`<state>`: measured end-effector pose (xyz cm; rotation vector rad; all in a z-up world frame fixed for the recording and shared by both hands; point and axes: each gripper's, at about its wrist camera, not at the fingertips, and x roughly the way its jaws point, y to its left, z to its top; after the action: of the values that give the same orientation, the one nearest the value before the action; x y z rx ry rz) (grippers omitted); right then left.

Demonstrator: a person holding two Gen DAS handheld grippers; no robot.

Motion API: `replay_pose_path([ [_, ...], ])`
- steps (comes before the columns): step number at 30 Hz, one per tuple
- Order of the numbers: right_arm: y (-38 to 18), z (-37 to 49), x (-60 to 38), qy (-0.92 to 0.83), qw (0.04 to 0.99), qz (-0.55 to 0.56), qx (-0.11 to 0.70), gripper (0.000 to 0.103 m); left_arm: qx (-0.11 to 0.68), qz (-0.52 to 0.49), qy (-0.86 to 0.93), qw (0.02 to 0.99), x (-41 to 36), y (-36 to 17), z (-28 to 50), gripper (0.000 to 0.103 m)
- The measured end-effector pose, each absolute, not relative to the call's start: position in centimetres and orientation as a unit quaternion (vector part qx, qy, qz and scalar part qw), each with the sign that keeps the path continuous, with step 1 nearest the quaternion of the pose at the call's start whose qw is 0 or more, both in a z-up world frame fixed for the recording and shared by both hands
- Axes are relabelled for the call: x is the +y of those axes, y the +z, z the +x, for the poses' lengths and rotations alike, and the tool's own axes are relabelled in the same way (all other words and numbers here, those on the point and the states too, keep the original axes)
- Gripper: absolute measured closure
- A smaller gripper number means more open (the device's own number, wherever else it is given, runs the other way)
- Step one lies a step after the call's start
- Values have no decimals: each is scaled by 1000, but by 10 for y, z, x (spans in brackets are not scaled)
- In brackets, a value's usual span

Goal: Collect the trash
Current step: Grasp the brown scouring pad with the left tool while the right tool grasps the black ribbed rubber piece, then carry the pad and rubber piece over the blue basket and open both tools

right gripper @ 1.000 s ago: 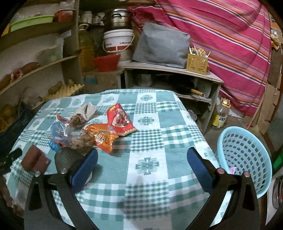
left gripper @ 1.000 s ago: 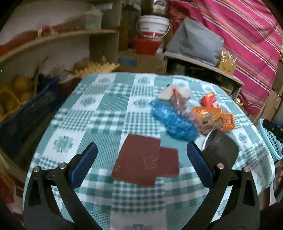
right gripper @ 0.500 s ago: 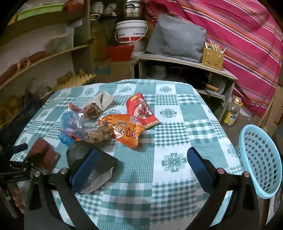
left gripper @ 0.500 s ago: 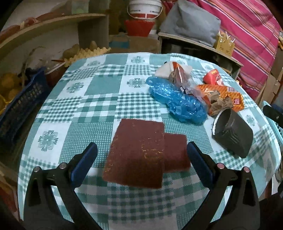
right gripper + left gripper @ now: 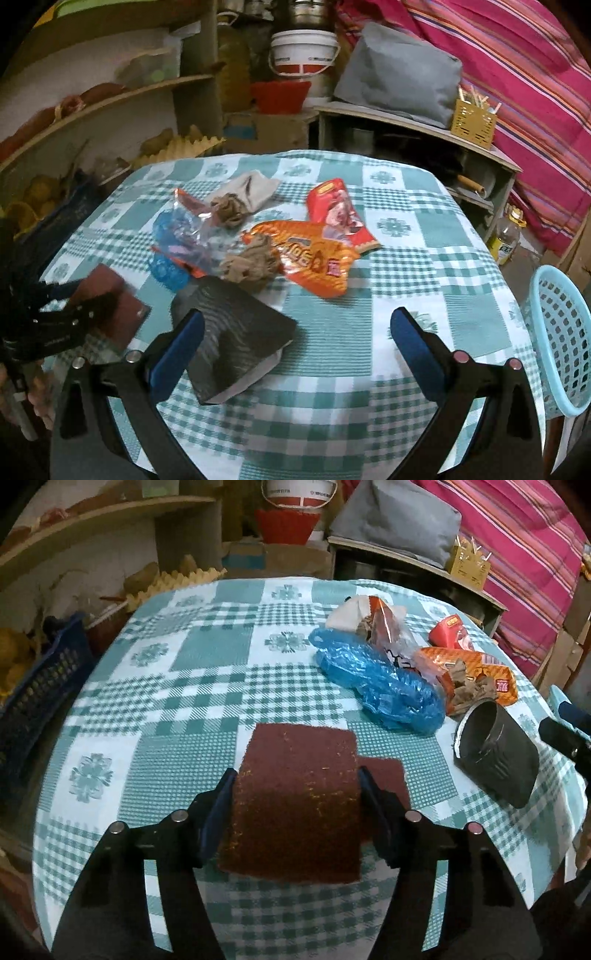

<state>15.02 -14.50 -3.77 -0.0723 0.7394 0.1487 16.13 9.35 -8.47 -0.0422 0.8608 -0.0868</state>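
My left gripper (image 5: 295,797) has closed on a dark red scouring pad (image 5: 295,805), its blue pads pressing both side edges; a smaller red pad (image 5: 384,782) lies under it on the checked tablecloth (image 5: 166,709). The red pad also shows in the right wrist view (image 5: 110,302). Farther right lie a blue plastic bag (image 5: 376,686), an orange snack wrapper (image 5: 476,672), a red wrapper (image 5: 336,210) and a dark crushed cup (image 5: 495,753). My right gripper (image 5: 295,343) is open and empty, its left finger over the dark cup (image 5: 232,339).
A light blue plastic basket (image 5: 561,339) stands off the table's right edge. Crumpled brown paper (image 5: 255,266) and a grey cloth (image 5: 255,188) lie among the wrappers. Shelves, a white bucket (image 5: 303,48) and a low cabinet stand behind the table.
My left gripper moved forward and down and its fingers closed from wide open onto the red pad. My right gripper moved forward and left toward the dark cup.
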Motion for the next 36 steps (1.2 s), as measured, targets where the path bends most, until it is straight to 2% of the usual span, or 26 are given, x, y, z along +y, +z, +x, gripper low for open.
replay_pose_path([
  [14,-65,156,-106,99,908,-84,398,5,377,-19,-32,926,104,-55,145,40],
  [25,-84,171,-97,105,892,-113,424,5,377,-34,-15,926,118,-53,149,40],
  [28,-84,171,-98,105,893,-113,422,7,373,-36,-15,927,118,-51,149,40],
  [30,-83,171,-99,105,894,-117,420,14,372,-34,-14,927,118,-51,148,40],
  [36,-80,171,-103,109,895,-117,417,14,372,-33,-13,928,116,-50,149,40],
])
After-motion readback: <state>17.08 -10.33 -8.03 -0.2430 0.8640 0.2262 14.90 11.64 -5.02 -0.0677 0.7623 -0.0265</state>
